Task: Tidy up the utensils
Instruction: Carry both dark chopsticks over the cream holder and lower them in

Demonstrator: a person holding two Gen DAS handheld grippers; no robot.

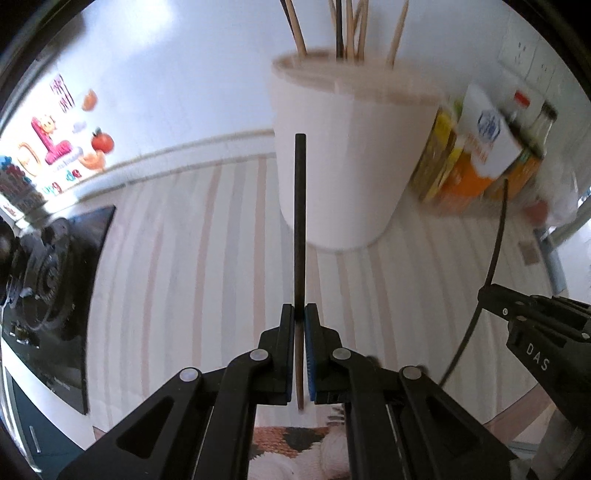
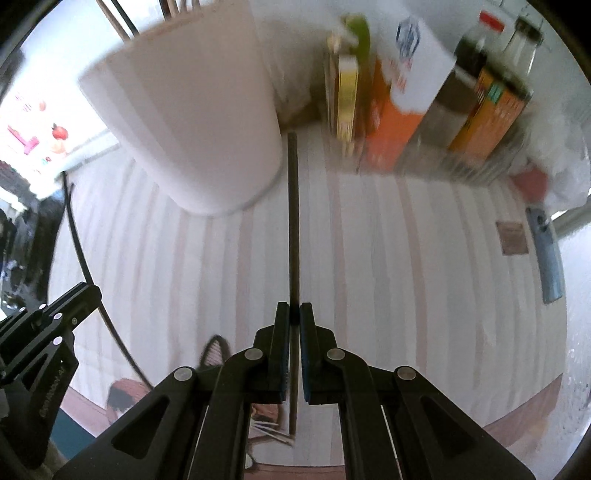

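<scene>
My left gripper (image 1: pixel 300 314) is shut on a dark chopstick (image 1: pixel 300 221) that points forward at the white utensil holder (image 1: pixel 343 155). The holder stands on the striped counter and has several wooden and dark chopsticks (image 1: pixel 354 29) sticking out of it. My right gripper (image 2: pixel 294 313) is shut on a second dark chopstick (image 2: pixel 293 221), its tip just right of the holder (image 2: pixel 192 125). The right gripper also shows in the left wrist view (image 1: pixel 535 325) at the right with its chopstick (image 1: pixel 487 277). The left gripper shows in the right wrist view (image 2: pixel 48 332) at the left.
Seasoning boxes and bottles (image 1: pixel 476 155) stand to the right of the holder, also seen in the right wrist view (image 2: pixel 424 103). A black gas stove (image 1: pixel 51 266) lies at the left. A blue lighter (image 2: pixel 546 254) lies at the right on the counter.
</scene>
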